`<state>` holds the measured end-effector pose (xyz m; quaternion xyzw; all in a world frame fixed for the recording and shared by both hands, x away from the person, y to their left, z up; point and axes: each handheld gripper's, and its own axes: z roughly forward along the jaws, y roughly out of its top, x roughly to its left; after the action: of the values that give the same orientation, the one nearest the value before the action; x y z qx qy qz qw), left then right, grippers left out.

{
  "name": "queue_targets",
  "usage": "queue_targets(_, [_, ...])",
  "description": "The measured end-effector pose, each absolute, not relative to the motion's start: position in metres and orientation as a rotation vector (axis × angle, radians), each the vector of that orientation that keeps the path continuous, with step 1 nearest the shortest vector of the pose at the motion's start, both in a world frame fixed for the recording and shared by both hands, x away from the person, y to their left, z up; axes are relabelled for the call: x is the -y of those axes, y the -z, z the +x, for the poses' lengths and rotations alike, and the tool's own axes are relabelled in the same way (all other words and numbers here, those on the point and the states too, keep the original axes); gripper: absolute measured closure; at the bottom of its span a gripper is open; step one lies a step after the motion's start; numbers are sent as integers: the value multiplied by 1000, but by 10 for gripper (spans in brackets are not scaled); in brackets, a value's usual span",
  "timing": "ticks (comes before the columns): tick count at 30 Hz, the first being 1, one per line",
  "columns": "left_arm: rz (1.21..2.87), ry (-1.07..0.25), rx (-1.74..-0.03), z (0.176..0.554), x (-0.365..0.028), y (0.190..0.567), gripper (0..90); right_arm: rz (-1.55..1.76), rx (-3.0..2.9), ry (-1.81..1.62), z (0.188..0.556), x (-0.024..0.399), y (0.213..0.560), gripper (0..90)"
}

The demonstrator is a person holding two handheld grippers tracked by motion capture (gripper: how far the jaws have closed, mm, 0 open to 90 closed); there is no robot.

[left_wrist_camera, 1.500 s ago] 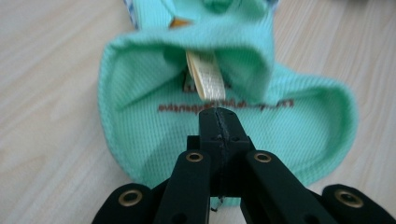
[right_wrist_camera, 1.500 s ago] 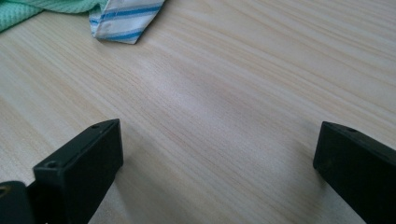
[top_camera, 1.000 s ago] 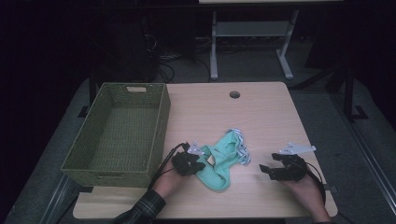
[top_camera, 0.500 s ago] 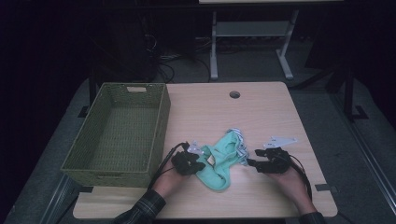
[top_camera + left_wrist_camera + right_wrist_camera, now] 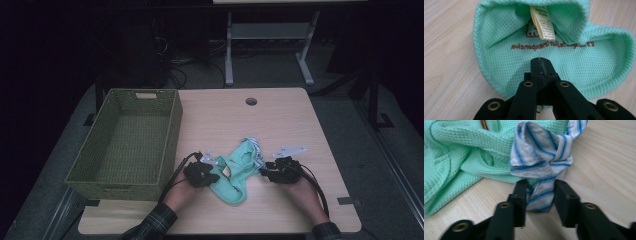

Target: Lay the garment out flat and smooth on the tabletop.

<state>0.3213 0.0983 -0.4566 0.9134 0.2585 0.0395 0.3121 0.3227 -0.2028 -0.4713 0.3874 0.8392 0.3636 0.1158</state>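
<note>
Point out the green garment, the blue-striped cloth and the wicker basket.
green garment (image 5: 584,67): left gripper view, on its waffle-knit inside, right of the printed text.
blue-striped cloth (image 5: 541,157): right gripper view, on the folded collar part.
wicker basket (image 5: 172,127): high view, on its right wall.

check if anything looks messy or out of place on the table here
Nothing is damaged or spilled. The mint green garment lies crumpled rather than flat, bunched up with a blue-striped white cloth, while the green woven basket beside them holds nothing. The left gripper is shut on the garment's edge; the right gripper has been closing around the striped cloth.
</note>
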Motion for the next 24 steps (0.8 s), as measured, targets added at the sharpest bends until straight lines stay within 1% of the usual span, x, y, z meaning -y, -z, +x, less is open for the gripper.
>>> queue_targets(1, [2410,-104,-683,321,-98,457,897,1135,-2458,-1065,323,203,471,667])
queue_targets(2, [2410,-105,-683,321,-98,457,897,1128,-2458,-1065,323,203,471,753])
queue_targets(3, [2411,-105,-682,321,-98,457,897,1128,-2458,-1065,323,203,471,753])
queue_targets(4, [2411,-104,-682,321,-98,457,897,1131,-2459,-1064,324,204,471,840])
queue_targets(5, [2410,-102,-681,322,-98,457,897,1138,-2459,-1067,324,205,471,858])
queue_targets(15, [2407,-98,-691,322,-98,457,897,1131,-2439,-1080,326,212,461,874])
queue_targets(24, [2405,-88,-692,323,-99,457,897,1153,-2386,-1084,344,229,451,876])
